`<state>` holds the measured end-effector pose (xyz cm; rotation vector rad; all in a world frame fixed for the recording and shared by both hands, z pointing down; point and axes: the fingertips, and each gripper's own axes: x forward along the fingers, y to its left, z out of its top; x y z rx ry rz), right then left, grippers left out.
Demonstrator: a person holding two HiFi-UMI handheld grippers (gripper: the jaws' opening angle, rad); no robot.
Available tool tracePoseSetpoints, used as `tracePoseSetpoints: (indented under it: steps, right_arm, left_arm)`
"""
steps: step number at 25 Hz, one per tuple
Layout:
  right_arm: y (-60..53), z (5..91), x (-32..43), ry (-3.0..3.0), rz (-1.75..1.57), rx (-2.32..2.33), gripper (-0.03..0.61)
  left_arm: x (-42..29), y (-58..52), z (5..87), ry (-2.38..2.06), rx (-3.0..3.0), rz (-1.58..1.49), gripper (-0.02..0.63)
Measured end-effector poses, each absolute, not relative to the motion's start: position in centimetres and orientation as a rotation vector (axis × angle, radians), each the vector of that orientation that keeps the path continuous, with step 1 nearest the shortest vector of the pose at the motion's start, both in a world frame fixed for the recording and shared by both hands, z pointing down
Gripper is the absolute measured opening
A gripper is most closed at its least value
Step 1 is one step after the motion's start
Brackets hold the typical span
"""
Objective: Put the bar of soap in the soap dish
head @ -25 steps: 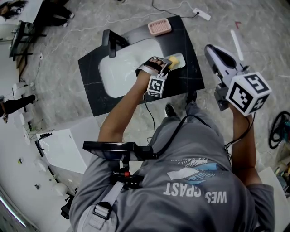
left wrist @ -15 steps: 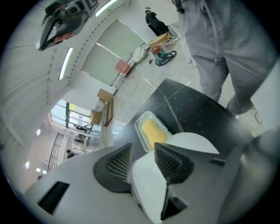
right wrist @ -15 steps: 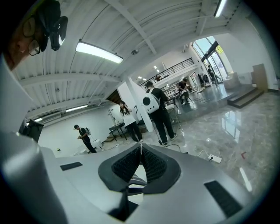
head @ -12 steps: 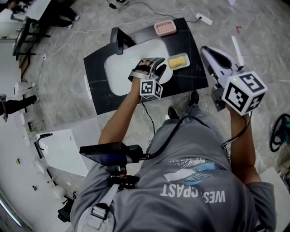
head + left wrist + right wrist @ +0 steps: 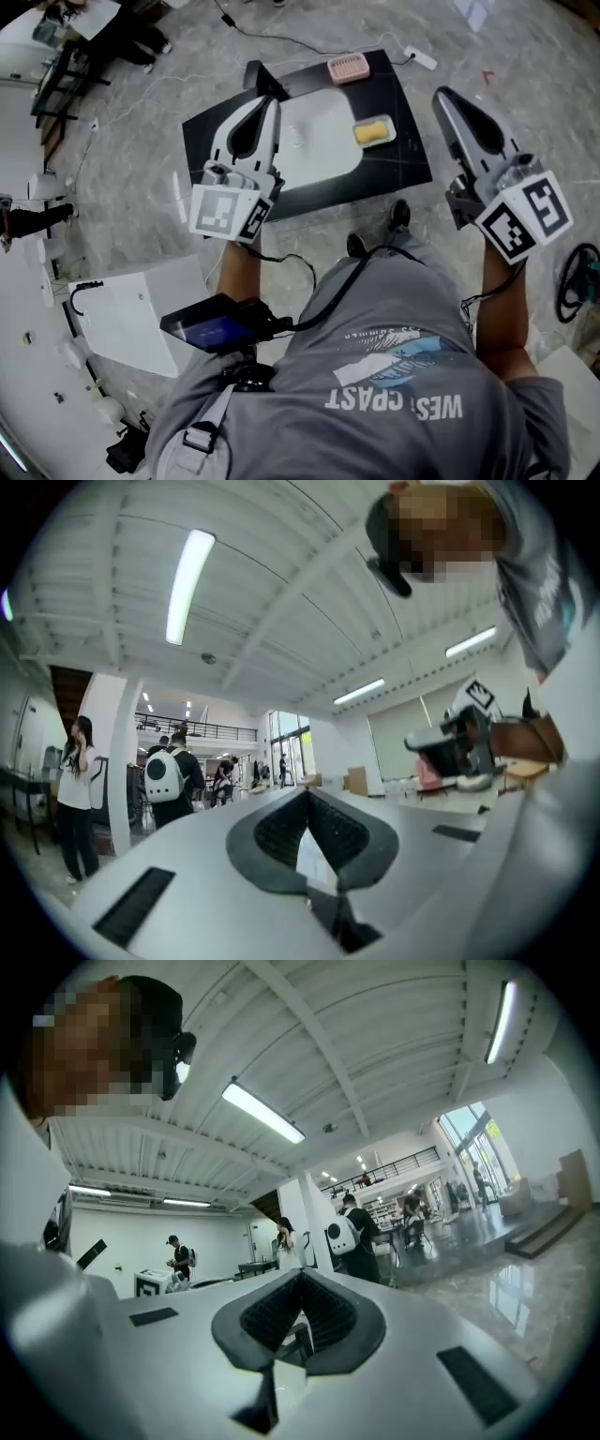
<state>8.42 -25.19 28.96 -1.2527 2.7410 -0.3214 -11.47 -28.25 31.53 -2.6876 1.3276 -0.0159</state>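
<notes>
**Head view, both tongs held level above the sink top.**

(a) My left tongs (image 5: 271, 101): the jaws have just been closing and are pressed together, with nothing between them. The left gripper view shows the 2 pads meeting at the tip.

(b) My right tongs (image 5: 442, 96): the jaws are pressed together and also empty. The right gripper view shows the same.

(c) Bar of soap (image 5: 373, 130): yellow, lying on the black counter (image 5: 398, 164) at the edge of the white basin (image 5: 314, 141). It sits between the 2 tongs and below them, and neither touches it.

(d) Soap dish (image 5: 348, 67): pink, on the counter beyond both tips and well apart from the soap.
</notes>
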Motion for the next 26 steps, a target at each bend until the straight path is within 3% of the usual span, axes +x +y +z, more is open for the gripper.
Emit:
tracePoseSetpoints:
  steps: [5,11,26]
  right_arm:
    - [-23.4,26.0,8.3,2.746,-0.116,-1.244,0.003]
    - [-18.4,21.9,6.6,2.763,-0.004,-1.234,0.003]
    - [-19.3,25.3,5.6,2.772,0.004,-1.241,0.003]
  left_arm:
    - [-15.7,-25.0,25.1,1.34,-2.69,0.239,0.008]
    - [-19.0,-20.0,21.8,1.364,-2.618,0.19,0.008]
    - [-21.1,-20.9,26.0,1.418,-2.616,0.192,0.008]
